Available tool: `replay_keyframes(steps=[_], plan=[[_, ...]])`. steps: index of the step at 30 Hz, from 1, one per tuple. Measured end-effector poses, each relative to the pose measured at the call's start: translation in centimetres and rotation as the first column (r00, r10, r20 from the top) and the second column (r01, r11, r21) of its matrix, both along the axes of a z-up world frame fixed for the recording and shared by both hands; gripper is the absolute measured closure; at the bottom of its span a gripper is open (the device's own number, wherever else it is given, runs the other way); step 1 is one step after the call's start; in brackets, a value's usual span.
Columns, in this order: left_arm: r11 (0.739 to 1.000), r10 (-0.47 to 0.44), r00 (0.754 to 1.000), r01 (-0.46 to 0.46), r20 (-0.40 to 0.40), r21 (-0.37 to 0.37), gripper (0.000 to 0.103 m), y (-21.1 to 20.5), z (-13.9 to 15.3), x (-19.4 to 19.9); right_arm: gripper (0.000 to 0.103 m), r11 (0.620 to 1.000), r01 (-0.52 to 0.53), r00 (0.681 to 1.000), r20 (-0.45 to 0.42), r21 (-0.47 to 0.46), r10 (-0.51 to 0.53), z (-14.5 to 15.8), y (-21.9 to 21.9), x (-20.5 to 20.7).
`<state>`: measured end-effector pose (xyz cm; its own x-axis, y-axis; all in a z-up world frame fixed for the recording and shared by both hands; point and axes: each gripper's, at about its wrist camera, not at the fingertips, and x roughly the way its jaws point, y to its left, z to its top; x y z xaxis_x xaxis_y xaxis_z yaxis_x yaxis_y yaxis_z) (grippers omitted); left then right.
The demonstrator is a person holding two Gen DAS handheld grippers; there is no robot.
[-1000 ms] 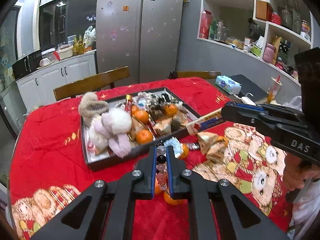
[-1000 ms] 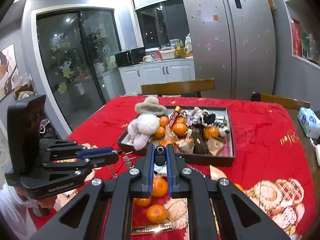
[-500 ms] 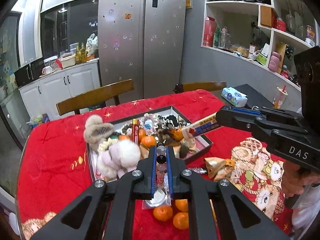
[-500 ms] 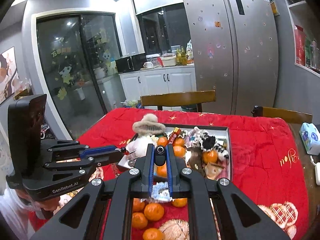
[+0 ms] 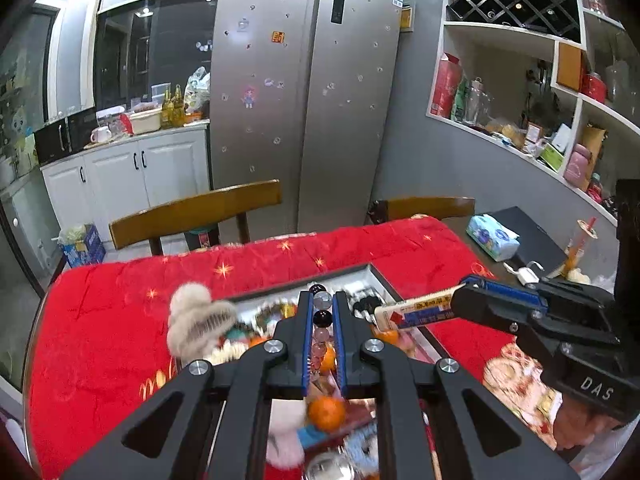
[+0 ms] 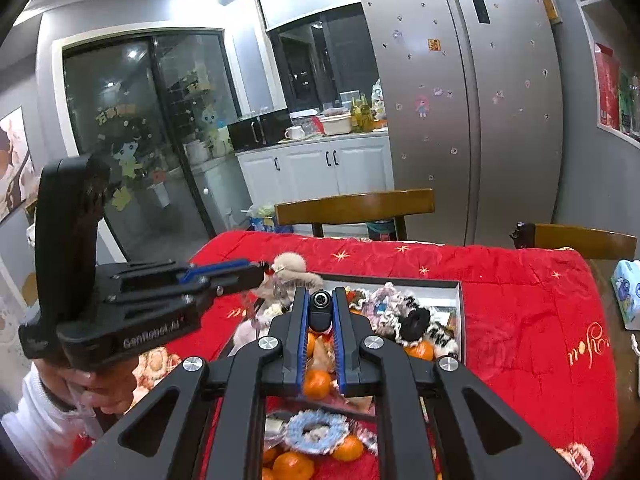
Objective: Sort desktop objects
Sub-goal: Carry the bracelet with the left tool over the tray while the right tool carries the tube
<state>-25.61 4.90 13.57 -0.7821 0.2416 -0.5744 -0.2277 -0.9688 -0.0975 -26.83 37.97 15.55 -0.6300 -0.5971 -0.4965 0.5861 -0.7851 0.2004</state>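
Observation:
My left gripper (image 5: 322,300) is shut on a bead bracelet (image 5: 322,318) of clear, black and pink beads, held above the dark tray (image 5: 362,271). It also shows in the right wrist view (image 6: 262,270), with the beads hanging from its tip. My right gripper (image 6: 321,300) is shut on a tube whose black cap (image 6: 320,312) shows between the pads; in the left wrist view (image 5: 460,300) the white and blue tube (image 5: 416,310) sticks out over the tray. The tray (image 6: 460,300) holds scrunchies, tangerines and a fluffy beige toy (image 5: 196,324).
A red blanket (image 6: 520,320) covers the table. Loose tangerines (image 6: 292,464) and a blue scrunchie (image 6: 316,430) lie near the front. Two wooden chairs (image 5: 196,212) stand behind the table. A tissue pack (image 5: 492,236) lies at the right.
Both grippers have risen and tilted up while keeping their objects, so the tray and loose tangerines sit lower in both views. The two gripper tips are now above the tray.

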Motion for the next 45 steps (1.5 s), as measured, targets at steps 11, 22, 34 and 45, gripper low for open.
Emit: replay_keyframes(steps=[11, 22, 34, 45], plan=[[0.987, 0.148, 0.989, -0.147, 0.001, -0.061, 0.093, -2.3, -5.5, -6.8, 0.092, 1.000, 0.011, 0.998, 0.056, -0.006, -0.011, -4.2, -2.9, -6.6], [0.985, 0.145, 0.987, -0.138, 0.071, -0.101, 0.093, -2.7, -10.0, -9.4, 0.092, 0.985, 0.035, 0.996, 0.072, 0.166, -0.048, -9.7, -5.6, -9.6], [0.984, 0.153, 0.983, -0.142, 0.103, -0.109, 0.093, -2.0, -11.8, -9.5, 0.092, 0.981, 0.029, 0.994, 0.100, 0.189, -0.049, -11.2, -5.6, -10.1], [0.982, 0.164, 0.979, -0.151, 0.120, -0.111, 0.093, -2.1, -11.8, -9.4, 0.089, 0.987, 0.035, 0.993, 0.110, 0.157, -0.052, -11.2, -5.2, -10.5]])
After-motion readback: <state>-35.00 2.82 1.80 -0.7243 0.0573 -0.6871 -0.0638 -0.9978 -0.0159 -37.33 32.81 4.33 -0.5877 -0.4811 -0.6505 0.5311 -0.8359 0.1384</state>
